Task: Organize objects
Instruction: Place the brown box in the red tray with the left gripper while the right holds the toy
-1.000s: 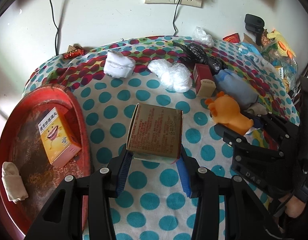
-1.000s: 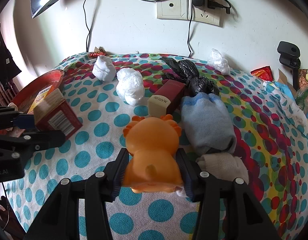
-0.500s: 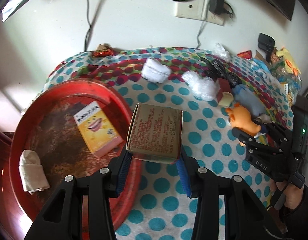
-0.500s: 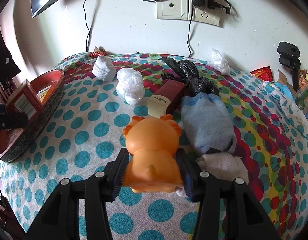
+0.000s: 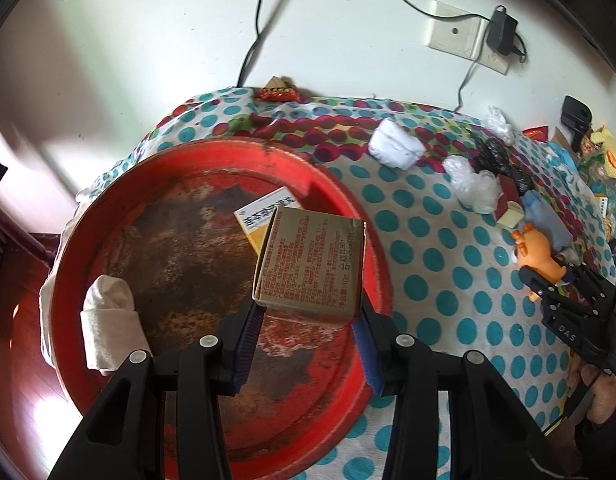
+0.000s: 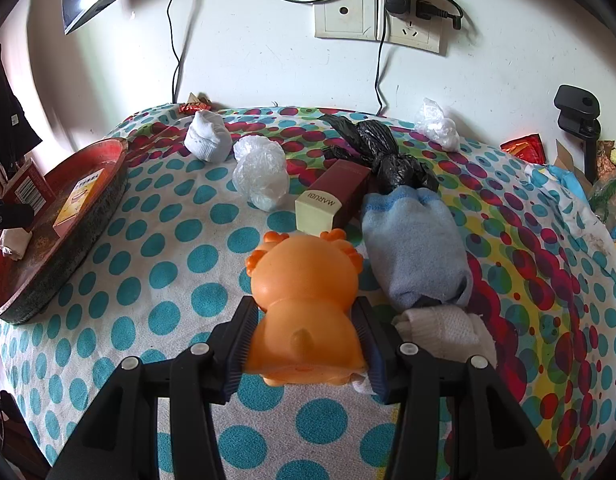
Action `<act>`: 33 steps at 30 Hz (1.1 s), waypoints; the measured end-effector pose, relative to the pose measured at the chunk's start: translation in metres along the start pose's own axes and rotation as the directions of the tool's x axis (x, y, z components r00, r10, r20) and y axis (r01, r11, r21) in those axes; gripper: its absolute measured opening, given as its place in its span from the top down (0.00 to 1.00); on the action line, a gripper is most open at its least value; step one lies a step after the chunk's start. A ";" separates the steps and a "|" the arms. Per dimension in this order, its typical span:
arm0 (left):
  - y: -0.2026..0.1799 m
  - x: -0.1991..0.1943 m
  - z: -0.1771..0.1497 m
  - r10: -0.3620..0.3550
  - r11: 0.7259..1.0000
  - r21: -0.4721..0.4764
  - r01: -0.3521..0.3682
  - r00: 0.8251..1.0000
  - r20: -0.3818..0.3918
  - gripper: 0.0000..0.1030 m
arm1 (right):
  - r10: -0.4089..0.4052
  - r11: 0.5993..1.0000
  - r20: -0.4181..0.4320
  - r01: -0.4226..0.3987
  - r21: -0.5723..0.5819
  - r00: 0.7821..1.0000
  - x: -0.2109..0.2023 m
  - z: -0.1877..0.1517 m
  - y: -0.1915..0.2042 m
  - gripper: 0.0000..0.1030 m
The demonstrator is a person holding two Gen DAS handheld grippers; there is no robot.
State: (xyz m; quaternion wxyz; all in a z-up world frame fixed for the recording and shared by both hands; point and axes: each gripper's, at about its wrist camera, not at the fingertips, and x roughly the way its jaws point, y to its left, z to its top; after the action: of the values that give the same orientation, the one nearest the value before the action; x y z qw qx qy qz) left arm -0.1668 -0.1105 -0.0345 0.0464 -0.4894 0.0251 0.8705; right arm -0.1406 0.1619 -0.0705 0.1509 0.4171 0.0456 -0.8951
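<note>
My left gripper (image 5: 308, 326) is shut on a tan cardboard box (image 5: 312, 266) printed with red text, held in the air over the right side of the round red tray (image 5: 108, 208). In the tray lie a yellow box (image 5: 264, 216), half hidden behind the held box, and a rolled white cloth (image 5: 108, 326). My right gripper (image 6: 304, 344) is shut on an orange rubber toy animal (image 6: 304, 300), which rests on the dotted cloth. The same toy (image 5: 538, 250) and right gripper (image 5: 564, 304) show at the right edge of the left wrist view. The left gripper's box (image 6: 26, 190) shows at that view's left edge.
On the polka-dot tablecloth (image 6: 168, 288) lie a maroon box (image 6: 336, 196), a blue sock roll (image 6: 416, 256), a white sock (image 6: 444, 332), a black bag (image 6: 384, 156), clear plastic bags (image 6: 262, 176), and a white sock roll (image 6: 208, 136). Wall sockets and cables are behind. Clutter crowds the right edge.
My left gripper carried the tan box leftward from over the dotted cloth to over the red tray. The right gripper and the orange toy stayed still.
</note>
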 end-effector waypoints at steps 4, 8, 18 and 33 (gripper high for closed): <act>0.016 0.002 0.000 0.025 0.999 -0.028 -0.025 1.000 -0.004 0.60 | -0.001 1.000 0.000 0.001 -0.001 1.000 0.000 0.000 0.000 0.52; 0.037 0.007 0.000 0.060 0.996 -0.060 -0.061 0.998 -0.012 0.60 | -0.001 1.000 0.000 0.001 -0.001 1.000 0.000 0.000 0.000 0.52; 0.099 0.024 0.007 0.119 0.979 -0.162 -0.125 0.992 -0.048 0.60 | -0.005 1.000 -0.002 0.005 -0.005 1.000 0.000 0.000 0.000 0.52; 0.164 0.052 0.021 0.208 0.949 -0.227 -0.218 0.976 -0.070 0.60 | -0.011 1.000 -0.006 0.010 -0.012 1.000 0.001 -0.001 0.000 0.52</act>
State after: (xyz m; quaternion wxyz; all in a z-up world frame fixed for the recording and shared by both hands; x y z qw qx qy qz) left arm -0.2286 -0.2687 -0.0684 -0.1060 -0.5055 -0.0234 0.8559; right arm -0.1408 0.1616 -0.0716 0.1485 0.4187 0.0535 -0.8943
